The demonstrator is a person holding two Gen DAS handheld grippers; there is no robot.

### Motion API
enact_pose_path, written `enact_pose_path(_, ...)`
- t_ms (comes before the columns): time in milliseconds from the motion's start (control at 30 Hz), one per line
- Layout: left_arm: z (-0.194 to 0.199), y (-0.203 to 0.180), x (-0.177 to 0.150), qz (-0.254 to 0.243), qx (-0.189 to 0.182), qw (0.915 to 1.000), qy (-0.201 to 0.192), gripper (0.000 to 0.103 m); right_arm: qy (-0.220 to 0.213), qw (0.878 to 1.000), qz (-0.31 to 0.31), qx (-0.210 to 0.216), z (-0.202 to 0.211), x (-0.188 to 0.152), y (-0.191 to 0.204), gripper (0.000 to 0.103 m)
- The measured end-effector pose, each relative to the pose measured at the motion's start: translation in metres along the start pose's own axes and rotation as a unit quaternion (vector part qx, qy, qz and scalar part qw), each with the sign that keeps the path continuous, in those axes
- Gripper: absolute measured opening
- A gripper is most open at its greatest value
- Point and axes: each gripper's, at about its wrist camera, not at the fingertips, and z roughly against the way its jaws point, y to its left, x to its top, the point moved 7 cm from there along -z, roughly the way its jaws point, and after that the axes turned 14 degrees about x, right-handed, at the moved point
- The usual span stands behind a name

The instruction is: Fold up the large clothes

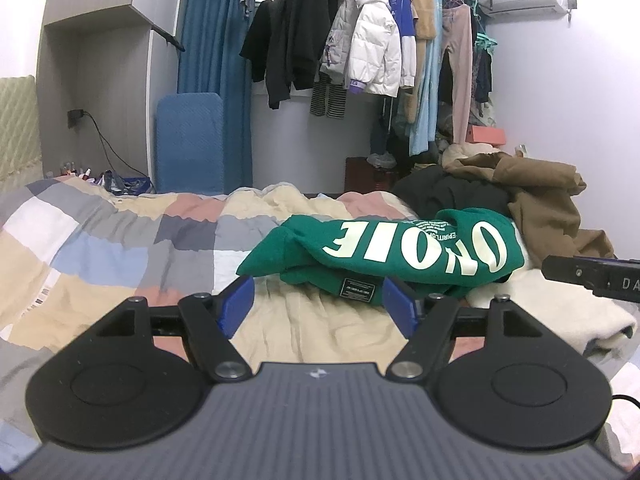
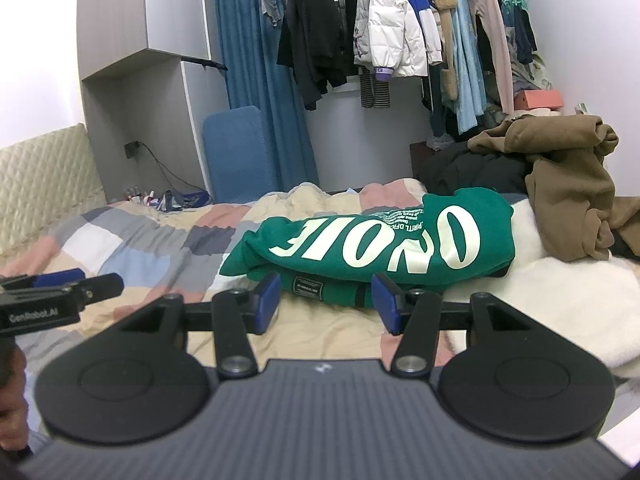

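A green sweatshirt (image 1: 384,250) with large white letters lies folded on the checked bed cover (image 1: 120,240), its right end resting on a white fleece garment (image 1: 552,312). My left gripper (image 1: 318,304) is open and empty, just short of the sweatshirt's near edge. My right gripper (image 2: 326,304) is open and empty too, its pads (image 2: 267,300) close to the sweatshirt (image 2: 376,240) near its black label. The left gripper shows in the right wrist view (image 2: 60,292) at the left edge; the right gripper's finger shows in the left wrist view (image 1: 592,274) at the right edge.
A heap of brown and black clothes (image 2: 560,184) lies at the bed's far right. A rail of hanging coats (image 1: 360,32) and a blue curtain (image 1: 216,60) stand behind. A blue padded board (image 1: 188,140) leans at the wall.
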Motion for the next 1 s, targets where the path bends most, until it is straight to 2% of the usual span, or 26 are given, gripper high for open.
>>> enact_pose_path(133,0.0,0.0,0.0,-0.001,0.004,1.0,-0.001,0.082,0.003,1.0,0.009,0.002,-0.001,0.0,0.004,0.054)
enact_pose_path(267,-0.001,0.004,0.002,0.01,0.007,0.9999,0.0,0.095,0.006,1.0,0.009,-0.002,-0.001,0.0,0.004,0.055)
enact_pose_path(300,-0.001,0.005,0.002,0.011,0.008,0.9999,0.0,0.096,0.007,1.0,0.007,-0.002,-0.001,0.0,0.004,0.058)
enact_pose_path(367,-0.001,0.009,0.004,0.015,0.012,0.9998,0.001,0.098,0.007,1.0,0.01,-0.002,-0.002,0.001,0.003,0.071)
enact_pose_path(433,-0.001,0.012,0.006,0.019,0.017,0.9997,-0.001,0.099,0.003,1.0,0.018,-0.006,-0.002,0.002,0.004,0.095)
enact_pose_path(500,0.0,0.014,0.006,0.019,0.021,0.9996,0.0,0.1,0.003,1.0,0.02,-0.012,-0.002,0.002,0.004,0.103)
enact_pose_path(1000,0.005,0.017,0.006,0.027,0.045,0.9985,0.01,0.102,0.002,0.999,0.026,-0.022,0.002,0.006,0.007,0.103)
